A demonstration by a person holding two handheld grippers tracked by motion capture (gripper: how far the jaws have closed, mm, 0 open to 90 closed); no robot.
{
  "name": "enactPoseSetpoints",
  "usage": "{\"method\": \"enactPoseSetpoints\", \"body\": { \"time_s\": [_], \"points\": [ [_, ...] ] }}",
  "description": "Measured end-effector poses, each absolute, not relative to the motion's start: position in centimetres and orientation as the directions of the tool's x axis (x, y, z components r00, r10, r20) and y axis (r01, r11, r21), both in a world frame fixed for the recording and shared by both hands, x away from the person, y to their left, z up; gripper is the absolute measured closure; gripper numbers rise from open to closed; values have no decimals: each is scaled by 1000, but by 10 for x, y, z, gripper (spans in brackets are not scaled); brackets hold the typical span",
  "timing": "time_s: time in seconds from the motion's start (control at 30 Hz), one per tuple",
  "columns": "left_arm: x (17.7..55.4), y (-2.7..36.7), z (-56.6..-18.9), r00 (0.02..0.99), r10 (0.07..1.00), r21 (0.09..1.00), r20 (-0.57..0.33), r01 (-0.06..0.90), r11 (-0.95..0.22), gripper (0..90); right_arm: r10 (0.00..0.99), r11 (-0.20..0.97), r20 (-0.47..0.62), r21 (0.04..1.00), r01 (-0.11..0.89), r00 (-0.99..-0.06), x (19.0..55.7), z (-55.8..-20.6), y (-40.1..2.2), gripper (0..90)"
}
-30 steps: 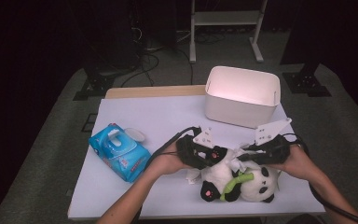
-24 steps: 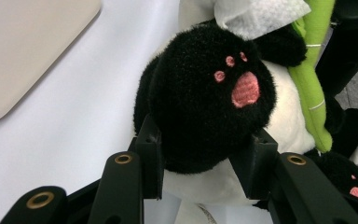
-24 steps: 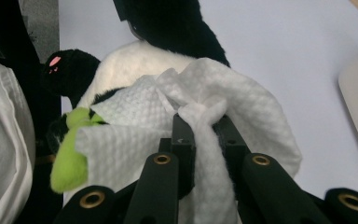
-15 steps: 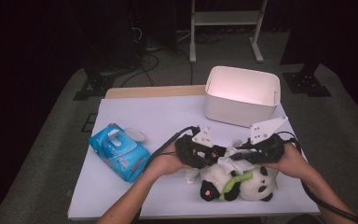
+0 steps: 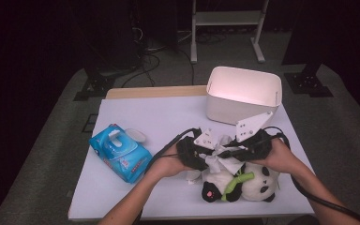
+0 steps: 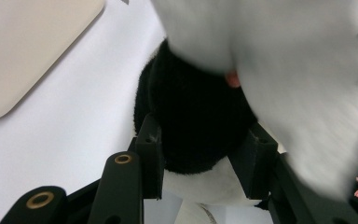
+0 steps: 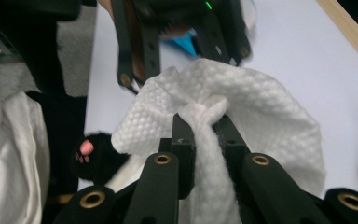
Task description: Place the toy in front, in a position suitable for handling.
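A black-and-white panda plush [image 5: 251, 185] with a green bamboo piece lies at the table's front right. My left gripper [image 5: 205, 158] is shut on a black furry part of the panda [image 6: 196, 112], its jaws [image 6: 203, 158] pressing in from both sides. My right gripper [image 5: 227, 151] is shut on a crumpled white wipe [image 7: 261, 107], bunched between its jaws [image 7: 204, 128]. The wipe [image 5: 219, 161] hangs over the panda between the two grippers. A blurred white wipe [image 6: 298, 70] hides part of the left gripper view. One pink-padded panda paw [image 7: 89, 151] shows beneath the wipe.
A blue pack of wet wipes [image 5: 119, 152] with its lid flipped open lies at the left of the white table [image 5: 168, 117]. A white bin [image 5: 243, 93] stands at the back right, close behind the grippers. A wooden strip [image 5: 154, 91] edges the far side.
My right hand has carried the wipe left and slightly up, closing in on the left gripper above the panda. The left hand has stayed put.
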State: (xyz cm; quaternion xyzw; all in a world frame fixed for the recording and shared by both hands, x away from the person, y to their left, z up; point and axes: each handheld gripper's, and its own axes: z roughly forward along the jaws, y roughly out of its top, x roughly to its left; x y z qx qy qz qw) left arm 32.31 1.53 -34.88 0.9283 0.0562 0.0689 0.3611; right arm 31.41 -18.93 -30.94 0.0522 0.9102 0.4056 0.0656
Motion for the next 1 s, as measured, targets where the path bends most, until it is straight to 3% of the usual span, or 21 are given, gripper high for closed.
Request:
{"method": "enactPoseSetpoints", "body": {
  "time_s": [0.17, 0.5, 0.7, 0.83, 1.0],
  "points": [
    [323, 12, -348, 985, 151, 681, 84, 54, -731, 585, 195, 676, -85, 733, 72, -977, 316, -309, -202, 804],
    [317, 11, -345, 986, 130, 658, 106, 28, -752, 584, 145, 668, -89, 743, 31, -985, 321, -300, -180, 801],
    [315, 14, -346, 988, 120, 674, 95, 25, -739, 584, 216, 692, -67, 714, 104, -974, 323, -313, -206, 801],
    [316, 16, -347, 989, 117, 672, 90, 27, -740, 583, 214, 743, -52, 657, 128, -975, 322, -328, -213, 796],
    [317, 19, -348, 989, 126, 681, 72, 44, -731, 583, 233, 732, -20, 662, 162, -972, 319, -334, -233, 796]
  ]
}}
